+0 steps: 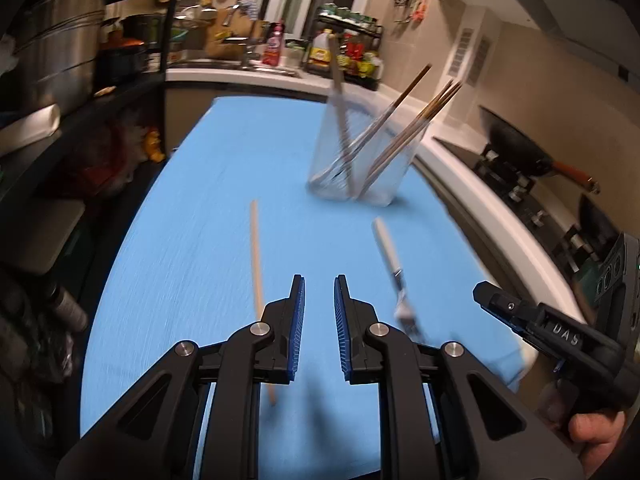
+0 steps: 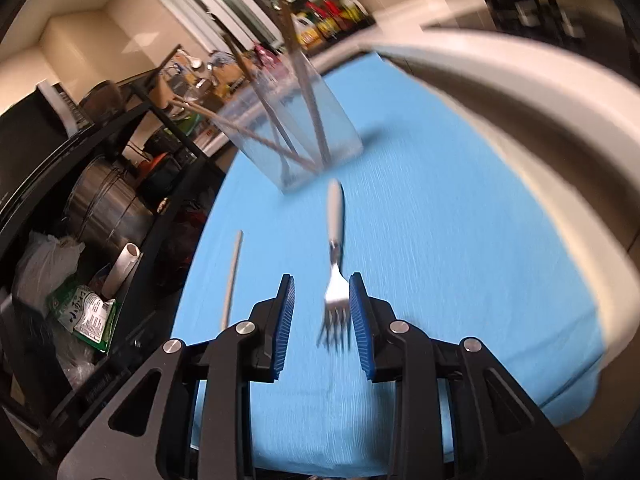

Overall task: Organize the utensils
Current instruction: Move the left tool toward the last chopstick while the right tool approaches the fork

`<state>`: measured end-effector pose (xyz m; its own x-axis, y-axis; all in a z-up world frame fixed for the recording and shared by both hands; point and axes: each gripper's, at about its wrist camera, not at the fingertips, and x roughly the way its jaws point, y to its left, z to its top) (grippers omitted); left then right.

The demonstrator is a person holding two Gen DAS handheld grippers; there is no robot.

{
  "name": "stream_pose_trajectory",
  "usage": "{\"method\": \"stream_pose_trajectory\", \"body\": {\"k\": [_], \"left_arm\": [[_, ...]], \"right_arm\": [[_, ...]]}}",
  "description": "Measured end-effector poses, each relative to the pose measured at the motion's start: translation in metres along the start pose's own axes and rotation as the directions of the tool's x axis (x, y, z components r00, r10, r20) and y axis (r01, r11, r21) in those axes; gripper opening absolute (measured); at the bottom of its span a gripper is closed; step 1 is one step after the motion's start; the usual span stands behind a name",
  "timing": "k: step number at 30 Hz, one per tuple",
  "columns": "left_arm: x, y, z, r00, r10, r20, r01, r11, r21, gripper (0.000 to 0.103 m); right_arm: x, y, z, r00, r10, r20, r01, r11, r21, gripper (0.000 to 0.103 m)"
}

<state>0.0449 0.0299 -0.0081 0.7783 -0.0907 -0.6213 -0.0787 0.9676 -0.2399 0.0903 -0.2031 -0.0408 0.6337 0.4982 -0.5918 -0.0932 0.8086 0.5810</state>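
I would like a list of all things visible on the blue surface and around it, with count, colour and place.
Blue cloth: one, covers the table.
Clear container: one, far part of cloth, holds several upright utensils.
Wooden chopstick: one, tan, lying on cloth, left.
Fork: one, silver with pale handle, lying on cloth, right.
Wok: one, black, on stove at right.
Steel pot: one, on left shelf.
Left gripper: black, blue pads, open, empty.
Right gripper: open over the fork's tines.

Beige tiled walls (image 1: 440, 40), a black shelf rack (image 1: 168, 20) at left, a white counter (image 1: 460, 168) carrying a stovetop (image 1: 520, 192)
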Motion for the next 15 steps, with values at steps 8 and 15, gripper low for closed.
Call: {"method": "stream_pose_trajectory", "body": {"k": [8, 15], "left_arm": [[0.017, 0.021, -0.022, 0.993, 0.12, 0.015, -0.12, 0.993, -0.011, 0.029], [0.03, 0.032, -0.039, 0.99, 0.135, -0.048, -0.138, 0.989, -0.059, 0.03]], "right_arm": [[0.028, -0.009, -0.028, 0.999, -0.026, -0.023, 0.028, 0.998, 0.049, 0.033], [0.031, 0.004, -0.033, 0.997, -0.074, 0.003, 0.074, 0.997, 0.029, 0.034]]}}
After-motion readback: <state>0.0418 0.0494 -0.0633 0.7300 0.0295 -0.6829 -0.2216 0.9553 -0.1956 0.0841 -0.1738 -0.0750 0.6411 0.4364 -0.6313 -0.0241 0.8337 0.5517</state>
